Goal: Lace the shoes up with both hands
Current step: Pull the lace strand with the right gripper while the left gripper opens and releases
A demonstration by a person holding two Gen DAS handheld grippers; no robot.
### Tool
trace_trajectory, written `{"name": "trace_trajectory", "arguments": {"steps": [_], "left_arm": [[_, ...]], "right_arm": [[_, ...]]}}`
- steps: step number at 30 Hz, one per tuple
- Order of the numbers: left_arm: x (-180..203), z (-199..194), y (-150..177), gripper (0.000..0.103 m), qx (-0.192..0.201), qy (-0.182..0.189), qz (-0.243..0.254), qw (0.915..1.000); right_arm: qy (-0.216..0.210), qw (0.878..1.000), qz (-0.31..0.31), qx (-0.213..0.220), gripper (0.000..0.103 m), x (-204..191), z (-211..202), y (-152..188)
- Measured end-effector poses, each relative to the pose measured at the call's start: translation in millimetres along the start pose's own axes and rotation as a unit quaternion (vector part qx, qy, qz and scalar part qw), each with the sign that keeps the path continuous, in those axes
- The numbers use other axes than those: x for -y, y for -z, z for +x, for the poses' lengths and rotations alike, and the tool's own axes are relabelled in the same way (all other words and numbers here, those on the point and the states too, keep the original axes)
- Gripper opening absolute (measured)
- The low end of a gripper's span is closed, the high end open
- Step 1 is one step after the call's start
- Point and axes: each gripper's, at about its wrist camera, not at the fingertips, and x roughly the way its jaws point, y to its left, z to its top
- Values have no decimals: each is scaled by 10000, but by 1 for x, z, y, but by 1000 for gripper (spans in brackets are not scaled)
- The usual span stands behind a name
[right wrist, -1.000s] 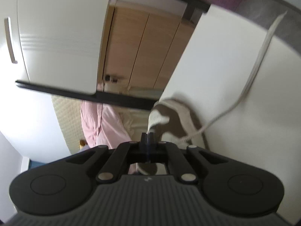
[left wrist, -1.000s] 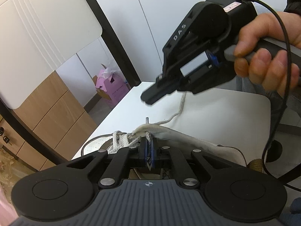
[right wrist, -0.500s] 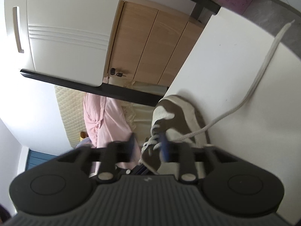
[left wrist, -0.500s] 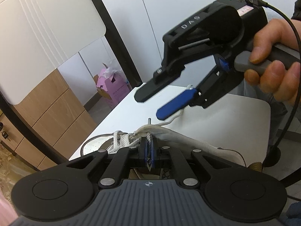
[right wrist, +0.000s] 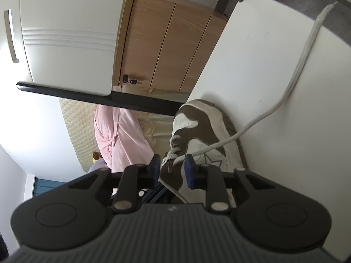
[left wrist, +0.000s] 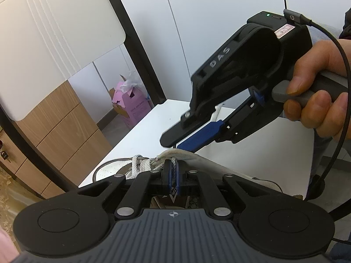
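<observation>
Left wrist view: your left gripper [left wrist: 173, 175] has its blue pads pressed together on a strand of the cream woven shoelace [left wrist: 173, 161], pinching it just above the tongue of the brown-and-white leather sneaker [left wrist: 219, 168], which lies on the white bench [left wrist: 274, 149]. Up and to the right, your bare hand [left wrist: 316, 92] squeezes the grey trigger of the black right gripper [left wrist: 175, 141], which hangs over the shoe's collar.

In the right wrist view, the right gripper [right wrist: 172, 169] has its blue pads spread a little, with clear gaps on both sides; its jaws have just been closing. The shoe's brown tongue and a lace strand sit between the pads without being pressed. The free end of the shoelace [right wrist: 300, 65] trails from the eyelets across the bench [right wrist: 274, 114] towards its far edge. A pink cardboard box [left wrist: 131, 105] stands on the floor beyond the bench.
</observation>
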Motion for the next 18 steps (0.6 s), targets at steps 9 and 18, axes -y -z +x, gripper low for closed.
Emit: {"name": "trace_trajectory", "arguments": {"steps": [9, 18], "left_arm": [[3, -3, -6, 22, -40, -153, -176, 9997], [-12, -42, -2, 43, 320, -656, -1525, 9856]], "right_arm": [[-90, 9999, 129, 2, 3, 2, 4, 0], [48, 9997, -38, 248, 3, -2, -2, 7]]}}
